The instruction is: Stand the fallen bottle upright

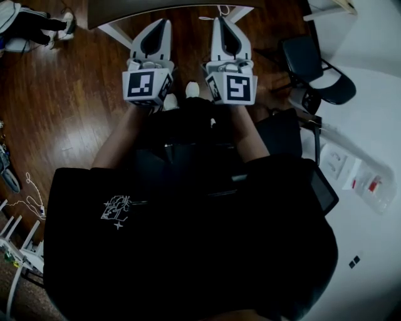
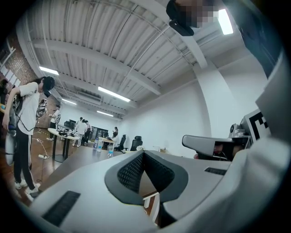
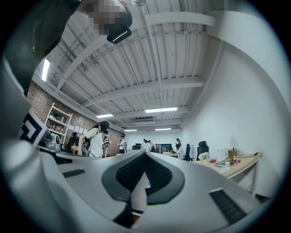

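Searching, it seems: white left hand-held gripper [image 1: 164, 25] and right hand-held gripper [image 1: 220, 22] are clenched empty, no fallen bottle visible, so finding it comes next.

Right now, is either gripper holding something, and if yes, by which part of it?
Nothing is held. The left gripper and the right gripper both have their jaws together, with nothing between them.

Just ahead of the left gripper [image 1: 164, 24] and the right gripper [image 1: 220, 22] a table [image 1: 119, 15] bars the way; wooden floor [image 1: 69, 106] at left lies free, a black chair [image 1: 310, 66] stands at right
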`<state>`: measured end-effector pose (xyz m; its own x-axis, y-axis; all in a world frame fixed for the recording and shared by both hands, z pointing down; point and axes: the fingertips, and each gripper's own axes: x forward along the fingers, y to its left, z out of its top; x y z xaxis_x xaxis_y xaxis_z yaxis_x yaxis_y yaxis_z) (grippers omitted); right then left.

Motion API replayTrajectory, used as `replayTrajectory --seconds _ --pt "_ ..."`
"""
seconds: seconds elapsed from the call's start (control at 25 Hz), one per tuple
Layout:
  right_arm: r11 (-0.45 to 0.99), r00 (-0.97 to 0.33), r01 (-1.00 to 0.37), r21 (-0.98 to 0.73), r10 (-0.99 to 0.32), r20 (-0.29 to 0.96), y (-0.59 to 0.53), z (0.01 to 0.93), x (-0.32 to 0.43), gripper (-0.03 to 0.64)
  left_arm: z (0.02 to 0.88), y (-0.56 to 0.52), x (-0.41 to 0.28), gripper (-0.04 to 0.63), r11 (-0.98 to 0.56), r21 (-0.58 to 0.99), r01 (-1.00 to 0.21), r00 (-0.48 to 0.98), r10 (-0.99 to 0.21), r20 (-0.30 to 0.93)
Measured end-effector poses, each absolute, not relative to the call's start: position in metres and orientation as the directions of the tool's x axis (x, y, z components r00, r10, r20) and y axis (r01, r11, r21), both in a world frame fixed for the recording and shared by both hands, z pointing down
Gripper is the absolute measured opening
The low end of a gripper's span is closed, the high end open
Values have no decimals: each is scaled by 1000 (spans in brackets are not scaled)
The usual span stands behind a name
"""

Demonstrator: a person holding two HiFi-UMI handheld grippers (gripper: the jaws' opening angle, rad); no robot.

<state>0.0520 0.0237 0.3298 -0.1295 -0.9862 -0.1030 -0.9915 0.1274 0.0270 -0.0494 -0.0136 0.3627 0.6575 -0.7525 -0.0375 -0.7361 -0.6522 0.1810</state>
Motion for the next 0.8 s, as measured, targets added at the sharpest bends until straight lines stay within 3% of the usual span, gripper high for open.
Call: replayTrajectory --seconds 0.8 --pt "261 -257 -965 -31 -961 -104 56 337 104 3 354 34 21 -2 -596 150 -789 601 -799 -17"
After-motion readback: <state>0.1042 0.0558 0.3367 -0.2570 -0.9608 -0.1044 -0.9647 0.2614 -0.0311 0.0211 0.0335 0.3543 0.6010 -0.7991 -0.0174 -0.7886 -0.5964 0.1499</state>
